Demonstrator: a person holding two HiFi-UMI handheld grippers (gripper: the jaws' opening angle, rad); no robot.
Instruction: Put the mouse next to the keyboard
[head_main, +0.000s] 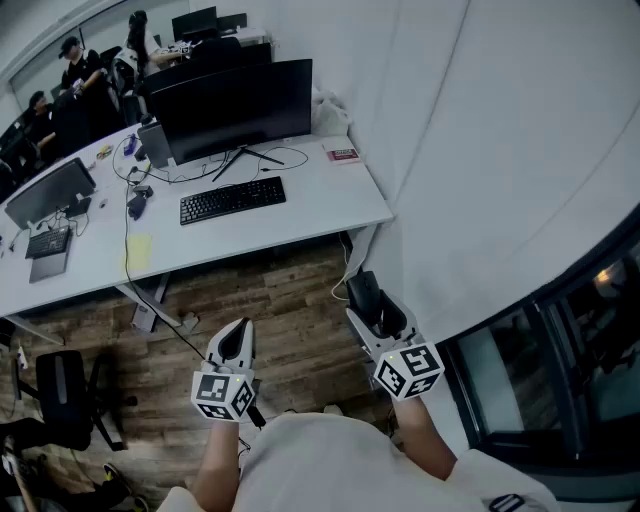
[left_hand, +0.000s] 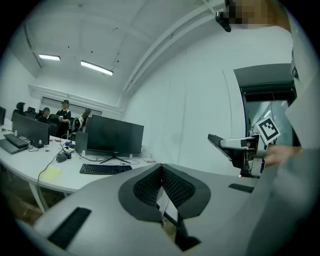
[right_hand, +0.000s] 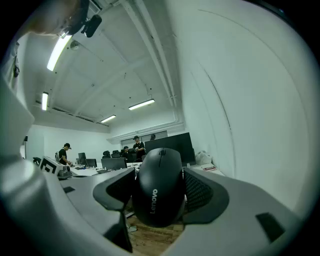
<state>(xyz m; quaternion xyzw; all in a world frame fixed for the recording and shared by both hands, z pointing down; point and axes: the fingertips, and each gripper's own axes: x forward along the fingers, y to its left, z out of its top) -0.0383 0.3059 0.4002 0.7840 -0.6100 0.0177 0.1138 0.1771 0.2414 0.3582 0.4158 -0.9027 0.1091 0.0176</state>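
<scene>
The right hand-held gripper (right_hand: 161, 192) pinches the black mouse (right_hand: 159, 175), held well apart from the keyboard (head_main: 232, 200), which lies on the white surface (head_main: 320, 210). The left hand-held gripper (left_hand: 161, 187) has its jaws pressed together on nothing.

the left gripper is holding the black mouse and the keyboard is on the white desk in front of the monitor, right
No. The right gripper holds the black mouse, not the left; the right gripper view shows it clamped between the jaws. The left gripper is shut on nothing. The keyboard does lie on the white desk in front of the monitor.
</scene>
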